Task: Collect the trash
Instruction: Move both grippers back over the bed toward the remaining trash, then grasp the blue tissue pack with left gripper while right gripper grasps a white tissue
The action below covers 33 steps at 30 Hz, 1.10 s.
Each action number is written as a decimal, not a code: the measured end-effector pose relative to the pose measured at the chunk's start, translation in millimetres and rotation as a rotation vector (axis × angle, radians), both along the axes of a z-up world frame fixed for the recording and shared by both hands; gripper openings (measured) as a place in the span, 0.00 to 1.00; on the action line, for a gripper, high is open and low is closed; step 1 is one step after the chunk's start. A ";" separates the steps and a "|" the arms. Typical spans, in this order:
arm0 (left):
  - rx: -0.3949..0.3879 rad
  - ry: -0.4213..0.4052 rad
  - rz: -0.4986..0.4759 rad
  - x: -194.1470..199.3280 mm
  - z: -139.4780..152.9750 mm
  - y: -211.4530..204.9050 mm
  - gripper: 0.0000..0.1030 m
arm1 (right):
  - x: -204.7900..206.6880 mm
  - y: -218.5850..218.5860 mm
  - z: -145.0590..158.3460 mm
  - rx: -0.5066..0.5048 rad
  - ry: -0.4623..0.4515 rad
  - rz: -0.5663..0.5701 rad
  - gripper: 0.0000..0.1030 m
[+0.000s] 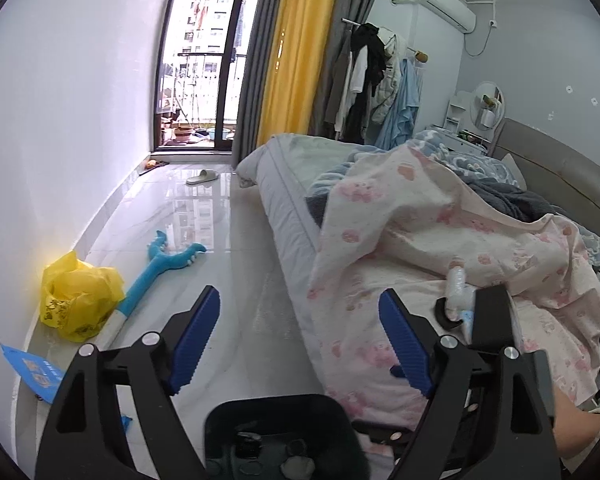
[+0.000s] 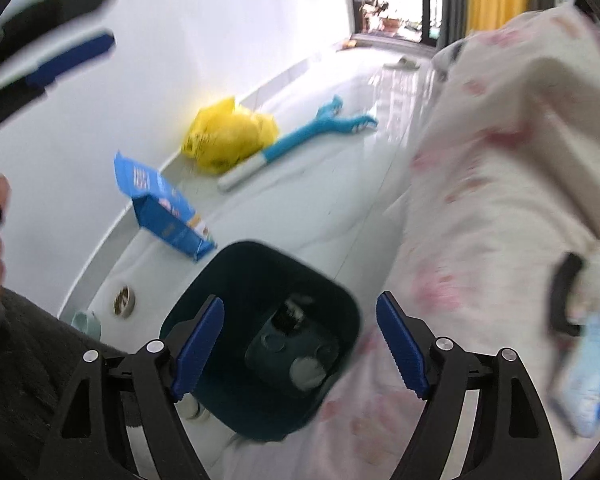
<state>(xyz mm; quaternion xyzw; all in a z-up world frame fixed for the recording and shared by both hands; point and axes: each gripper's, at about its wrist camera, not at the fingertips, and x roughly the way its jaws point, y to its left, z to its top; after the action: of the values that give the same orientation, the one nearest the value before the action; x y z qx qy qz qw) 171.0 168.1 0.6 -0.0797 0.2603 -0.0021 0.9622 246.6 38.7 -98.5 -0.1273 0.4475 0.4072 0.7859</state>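
While both claws hang spread and empty over the gap between bed and wall, the scene itemises as follows.

Left claw (image 1: 299, 340): blue ribbed pads wide apart, nothing between them, held above the dark bin (image 1: 284, 436) and aimed along the floor toward the balcony door (image 1: 204, 64).

Right claw (image 2: 300, 344): pads likewise apart, gripping nothing, tipped steeply down over the bin's (image 2: 228, 280) open mouth. This view is motion-blurred.

Bin: dark teal, squarish with rounded corners, standing on the floor just beside the bed edge. Small items lie in its bottom; what they are cannot be told.

Floor (image 1: 220, 240): glossy pale tile, running between a white wall and the bed. On it:
- yellow plastic bag (image 1: 76, 300), crumpled, against the wall base;
- blue toy grabber (image 1: 160, 264), long axis running diagonally, forked blue head toward the balcony door, white handle end beside the yellow bag;
- blue carton (image 2: 164, 212), opened, lying near the wall, its torn end toward the wall;
- slipper (image 1: 202, 176), far off by the door.

Bed (image 1: 284, 208): covered by a rumpled white quilt with pink print (image 1: 440, 232). On it lies a clear plastic bottle (image 1: 456, 292), seen past the right claw's black frame, cap end pointing up the bed. A pale blue packet (image 2: 592, 376) lies on the quilt at the right edge of the right wrist view.

Room: yellow and grey curtains (image 1: 296, 48), hung clothing (image 1: 368, 80), wall air conditioner (image 1: 444, 10).
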 end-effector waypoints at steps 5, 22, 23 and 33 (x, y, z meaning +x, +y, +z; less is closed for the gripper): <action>0.000 0.000 -0.042 11.7 -1.0 -31.1 0.82 | 11.3 -40.9 19.8 0.048 -0.071 -0.058 0.79; -0.017 0.071 -0.186 51.2 -30.5 -132.5 0.84 | 54.0 -188.5 30.3 0.013 -0.187 -0.305 0.82; -0.020 0.078 -0.197 53.9 -32.5 -138.4 0.84 | 55.2 -196.0 29.8 0.011 -0.188 -0.319 0.82; -0.037 0.174 -0.315 70.4 -60.2 -190.1 0.85 | 72.1 -239.5 10.4 -0.034 -0.168 -0.372 0.82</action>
<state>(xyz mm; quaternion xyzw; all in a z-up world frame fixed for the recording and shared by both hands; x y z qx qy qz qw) 241.4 -21.9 -59.6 -0.0555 0.3520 -0.1505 0.9222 318.6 -200.8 -88.0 -0.0892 0.4027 0.2354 0.8800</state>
